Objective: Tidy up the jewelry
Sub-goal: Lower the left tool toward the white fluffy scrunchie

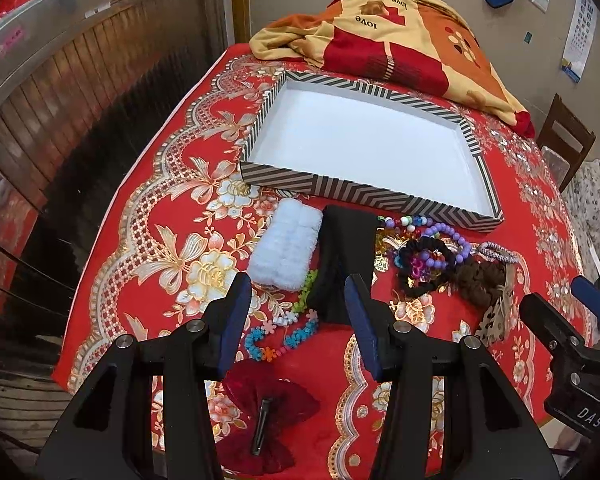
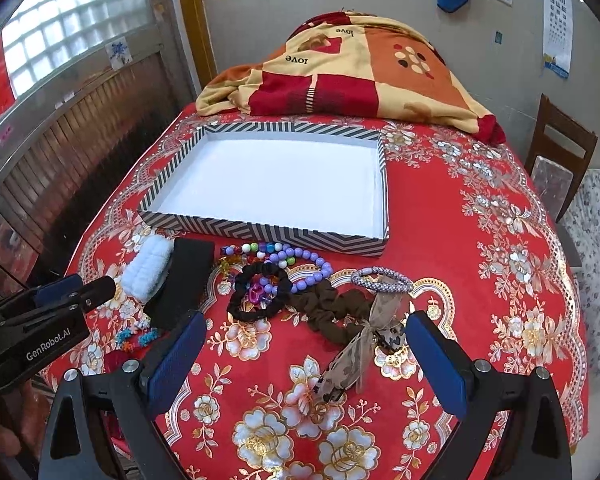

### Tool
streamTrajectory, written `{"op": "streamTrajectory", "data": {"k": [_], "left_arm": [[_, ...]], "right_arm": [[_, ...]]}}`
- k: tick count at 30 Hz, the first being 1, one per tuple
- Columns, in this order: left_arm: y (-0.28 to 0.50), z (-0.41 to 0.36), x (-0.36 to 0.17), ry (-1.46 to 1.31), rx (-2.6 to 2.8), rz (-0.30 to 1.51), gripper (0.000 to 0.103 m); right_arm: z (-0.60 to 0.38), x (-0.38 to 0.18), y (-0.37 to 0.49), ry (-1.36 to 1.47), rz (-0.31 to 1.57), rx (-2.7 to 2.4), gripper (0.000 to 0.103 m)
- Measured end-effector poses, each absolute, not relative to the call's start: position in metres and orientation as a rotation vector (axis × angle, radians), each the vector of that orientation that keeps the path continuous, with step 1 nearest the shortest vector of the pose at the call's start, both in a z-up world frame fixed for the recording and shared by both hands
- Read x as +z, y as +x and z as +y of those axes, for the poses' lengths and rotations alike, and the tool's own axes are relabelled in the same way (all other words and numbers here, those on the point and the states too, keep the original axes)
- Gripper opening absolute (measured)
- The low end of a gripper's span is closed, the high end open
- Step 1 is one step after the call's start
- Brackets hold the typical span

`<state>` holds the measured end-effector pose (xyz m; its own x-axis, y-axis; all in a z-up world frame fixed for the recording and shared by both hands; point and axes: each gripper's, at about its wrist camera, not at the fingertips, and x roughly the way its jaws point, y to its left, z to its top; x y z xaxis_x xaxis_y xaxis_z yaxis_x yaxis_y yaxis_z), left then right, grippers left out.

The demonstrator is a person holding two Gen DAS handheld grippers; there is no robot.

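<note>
Both grippers, left (image 1: 298, 322) and right (image 2: 304, 354), hover with jaws wide, empty. Jewelry lies heaped on the bench before the empty tray (image 2: 383, 184). Best: take one piece, e.g. the scrunchie (image 2: 328, 310), singly, avoiding tangled beads (image 2: 300, 264).

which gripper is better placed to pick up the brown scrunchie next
Right. The brown scrunchie lies just ahead of the open right gripper, roughly between its fingers. The left gripper points at the black band and flower bracelet, with the scrunchie off to its side.
</note>
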<state>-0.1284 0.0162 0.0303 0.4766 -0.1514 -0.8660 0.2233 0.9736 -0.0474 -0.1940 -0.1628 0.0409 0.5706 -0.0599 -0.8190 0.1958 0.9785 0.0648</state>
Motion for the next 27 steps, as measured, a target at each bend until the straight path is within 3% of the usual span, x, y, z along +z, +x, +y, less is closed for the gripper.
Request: {"op": "streamTrajectory", "data": {"k": [27], "left_arm": [[-0.122,0.017,0.019,0.071,-0.219,1.09,0.048]], "right_arm": [[-0.168,0.032,-0.187,0.162,0.988,-0.146,0.099]]}}
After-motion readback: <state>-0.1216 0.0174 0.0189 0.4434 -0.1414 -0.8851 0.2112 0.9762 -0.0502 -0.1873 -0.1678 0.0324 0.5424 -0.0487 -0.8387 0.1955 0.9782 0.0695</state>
